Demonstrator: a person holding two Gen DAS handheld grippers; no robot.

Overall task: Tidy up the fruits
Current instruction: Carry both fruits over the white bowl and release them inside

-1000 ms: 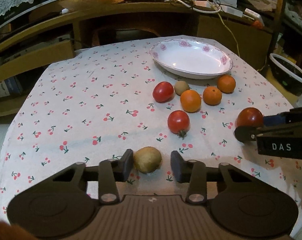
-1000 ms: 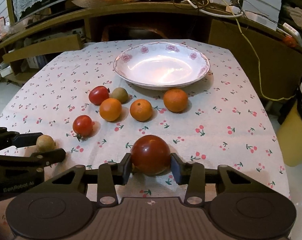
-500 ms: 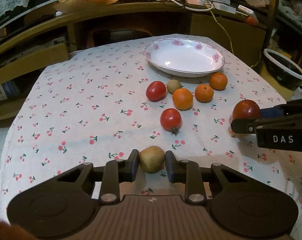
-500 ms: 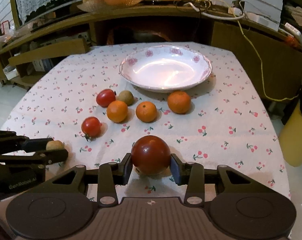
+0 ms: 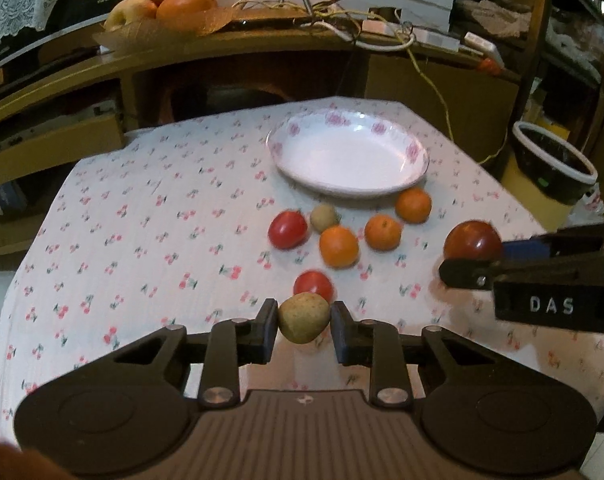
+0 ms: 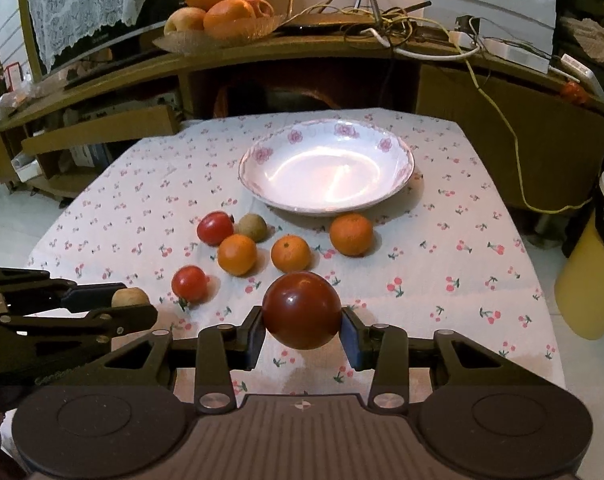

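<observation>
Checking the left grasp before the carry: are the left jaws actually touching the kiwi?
Touching. In the left wrist view both pads of the left gripper press against the sides of the kiwi, with no gap on either side.

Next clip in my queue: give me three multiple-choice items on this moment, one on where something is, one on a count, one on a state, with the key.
1. Where is the dish?
A. beyond the loose fruit
B. at the table's near edge
C. on the shelf

2. How many oranges lie on the cloth?
A. one
B. three
C. five

3. What is in the dish?
A. nothing
B. a tomato
C. two kiwis

Key:
1 A: it sits behind the fruit cluster.
2 B: three orange fruits lie before the dish.
3 A: its white inside is bare; the left gripper grips a kiwi, the right gripper a dark tomato.
</observation>
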